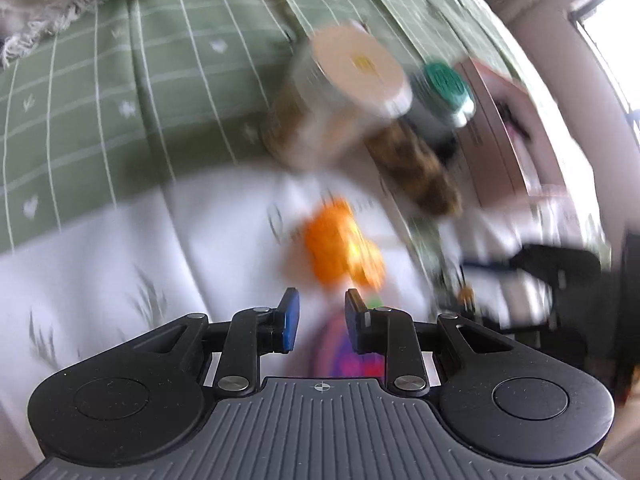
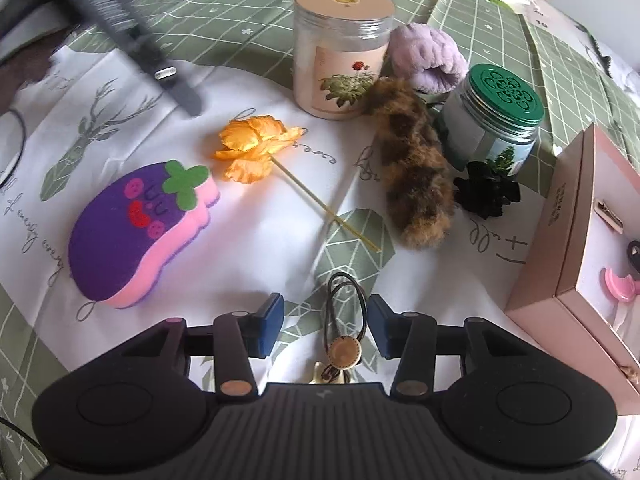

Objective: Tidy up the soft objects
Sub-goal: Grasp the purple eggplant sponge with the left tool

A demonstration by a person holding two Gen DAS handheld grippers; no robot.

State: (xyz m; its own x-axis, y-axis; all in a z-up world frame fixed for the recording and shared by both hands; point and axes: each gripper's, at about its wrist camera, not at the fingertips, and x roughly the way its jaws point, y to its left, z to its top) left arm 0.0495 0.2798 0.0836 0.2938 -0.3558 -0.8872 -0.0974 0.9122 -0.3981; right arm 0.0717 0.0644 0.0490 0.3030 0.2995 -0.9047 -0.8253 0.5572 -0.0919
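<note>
Cursive script on the white printed cloth [image 2: 256, 240] — only "full" near the pink box [image 2: 576, 232] and "of energy" at the left edge readable. Small print on the box side and on the tall jar's label [image 2: 344, 80] — too small to make out.

The left wrist view rides just behind its blue-padded fingers [image 1: 290, 320], low and close over the white printed cloth [image 1: 100, 272], tilted and motion-blurred. The right wrist view sits higher and further back, looking steadily forward and down. Both catch the orange fabric flower [image 1: 340, 244] [image 2: 256, 146], the tan-lidded clear jar [image 1: 348, 84] [image 2: 340, 48] and the green-lidded jar [image 1: 444, 88] [image 2: 500, 120].
</note>
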